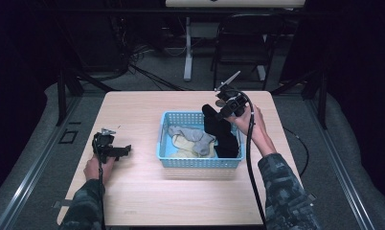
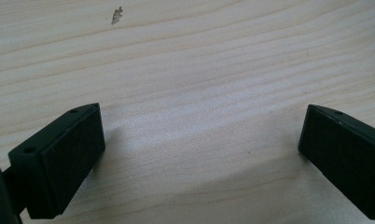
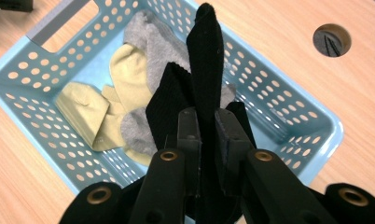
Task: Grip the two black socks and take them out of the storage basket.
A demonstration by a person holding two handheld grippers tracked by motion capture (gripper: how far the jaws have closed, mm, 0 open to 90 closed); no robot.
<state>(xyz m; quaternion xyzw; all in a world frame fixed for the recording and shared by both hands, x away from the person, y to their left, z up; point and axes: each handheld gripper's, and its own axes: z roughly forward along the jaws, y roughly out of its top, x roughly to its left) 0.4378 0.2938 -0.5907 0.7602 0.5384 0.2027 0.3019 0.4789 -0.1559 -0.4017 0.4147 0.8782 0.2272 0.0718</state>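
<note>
Sock (image 1: 219,132), black, long axis upright, toe down.

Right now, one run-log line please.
right gripper: shut on black sock, above blue basket | left gripper: open on table

A dark folding chair (image 1: 242,42) stands beyond the table's far edge at about one o'clock, with a white table leg (image 1: 187,48) just beside it at twelve. Dark cables (image 1: 147,72) trail across the grey floor (image 1: 37,143) toward eleven o'clock, and black frame posts (image 1: 62,93) rise at ten.
</note>
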